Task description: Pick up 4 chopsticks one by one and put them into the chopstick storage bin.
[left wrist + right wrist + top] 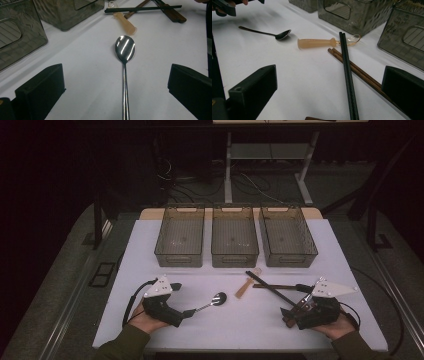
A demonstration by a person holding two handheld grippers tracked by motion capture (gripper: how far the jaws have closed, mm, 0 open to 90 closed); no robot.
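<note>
**Two open grippers, cutlery lined up between their jaws**

Both tools rest low on the white table [150, 250], each with its jaws spread wide and nothing pressed between them.

A metal spoon [125, 50] lies straight ahead of the left gripper [186, 300]; in the left gripper view its handle runs down the midline between the two black jaws, bowl at the far end. That centring looks deliberate: the handle is the thin part, and closing on it should need little correction.

Ahead of the right gripper [292, 312] lie the black chopsticks [347, 75], crossing over the brown chopsticks [352, 67]. Both pairs pass between its spread jaws, the brown ones nearer the right-hand jaw. Because they overlap, I judge that a careless pinch could catch both pairs.

Beyond the chopstick tips sits a small spoon with a tan handle [314, 43], its clear bowl tucked under the black pair.

Three grey bins [235, 237] stand in a row well beyond both grippers, probably one for each kind of utensil.
</note>
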